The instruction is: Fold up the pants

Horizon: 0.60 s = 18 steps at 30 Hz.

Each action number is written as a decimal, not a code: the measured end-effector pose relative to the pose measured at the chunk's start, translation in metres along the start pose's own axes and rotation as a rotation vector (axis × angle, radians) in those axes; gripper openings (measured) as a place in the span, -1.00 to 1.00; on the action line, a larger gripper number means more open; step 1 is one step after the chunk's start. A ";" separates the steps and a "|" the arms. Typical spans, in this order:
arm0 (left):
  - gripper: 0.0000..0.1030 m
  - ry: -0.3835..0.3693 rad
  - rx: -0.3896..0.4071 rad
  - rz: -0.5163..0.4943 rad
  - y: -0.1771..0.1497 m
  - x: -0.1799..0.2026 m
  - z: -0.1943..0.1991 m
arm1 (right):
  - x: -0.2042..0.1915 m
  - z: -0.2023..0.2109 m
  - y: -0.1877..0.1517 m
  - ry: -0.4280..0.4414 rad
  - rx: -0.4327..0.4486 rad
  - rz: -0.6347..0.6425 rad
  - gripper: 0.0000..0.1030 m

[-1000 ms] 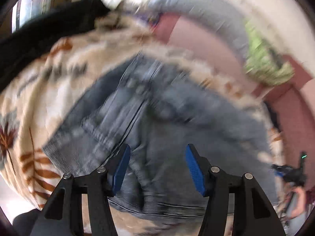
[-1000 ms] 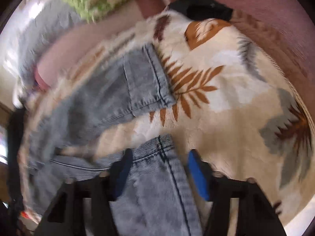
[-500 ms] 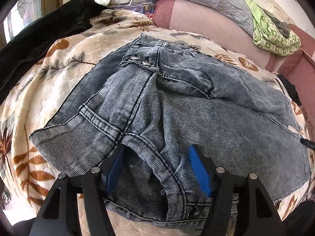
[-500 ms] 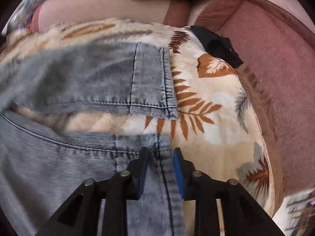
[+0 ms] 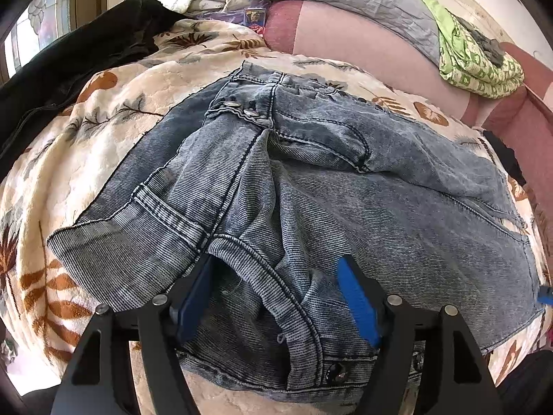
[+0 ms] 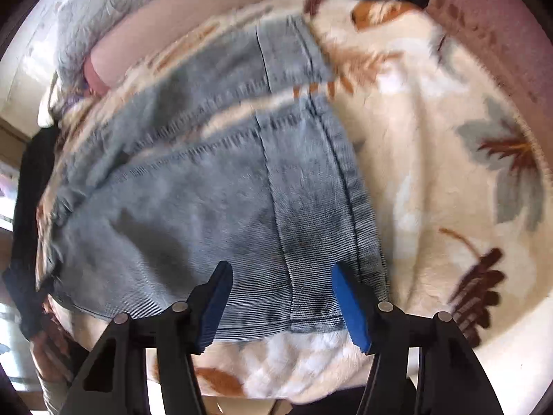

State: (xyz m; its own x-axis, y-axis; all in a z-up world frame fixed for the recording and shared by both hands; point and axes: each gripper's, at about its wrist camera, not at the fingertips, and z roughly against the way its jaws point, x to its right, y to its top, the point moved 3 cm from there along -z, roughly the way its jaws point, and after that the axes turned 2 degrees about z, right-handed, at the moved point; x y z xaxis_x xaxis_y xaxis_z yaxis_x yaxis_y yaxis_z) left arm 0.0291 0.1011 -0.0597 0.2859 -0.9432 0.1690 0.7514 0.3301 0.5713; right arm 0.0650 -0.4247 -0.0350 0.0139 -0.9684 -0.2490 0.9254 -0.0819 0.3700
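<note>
Left wrist view: faded blue denim pants (image 5: pixel 311 186) lie crumpled on cream leaf-print fleece blanket (image 5: pixel 114 110), waistband snaps facing up. Left gripper (image 5: pixel 276 294) jaws spread wide, straddling raised fold near waistband, gripping nothing. Black jacket (image 5: pixel 69 58) at far left; green patterned cloth (image 5: pixel 473 58) on pink sofa back (image 5: pixel 363 34).

Right wrist view, blurred: right gripper (image 6: pixel 280 297) jaws released, over hem of pant leg (image 6: pixel 311 224); both legs flat on blanket.

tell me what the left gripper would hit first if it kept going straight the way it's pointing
Most likely the jeans: the open left gripper already straddles a raised denim fold by the waistband, with the floral blanket beyond it. Depth is hard to judge through the fisheye.
</note>
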 end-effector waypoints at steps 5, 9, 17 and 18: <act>0.42 0.013 -0.002 -0.008 0.000 0.002 0.000 | 0.006 -0.034 -0.019 -0.051 -0.095 0.058 0.36; 0.42 -0.057 -0.018 0.055 0.010 -0.005 0.012 | -0.012 -0.005 -0.010 -0.015 -0.056 0.059 0.36; 0.42 -0.074 0.077 0.121 0.082 -0.029 0.031 | -0.004 0.011 0.057 0.064 0.069 -0.026 0.36; 0.42 -0.070 0.074 0.119 0.094 -0.033 0.025 | 0.001 0.017 0.070 0.082 0.082 -0.045 0.36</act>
State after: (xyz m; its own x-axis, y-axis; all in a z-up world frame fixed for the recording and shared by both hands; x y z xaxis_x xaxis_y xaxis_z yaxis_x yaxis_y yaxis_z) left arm 0.0753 0.1621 0.0087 0.3264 -0.8987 0.2929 0.6682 0.4385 0.6010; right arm 0.1236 -0.4352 0.0062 0.0076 -0.9410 -0.3383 0.8919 -0.1466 0.4278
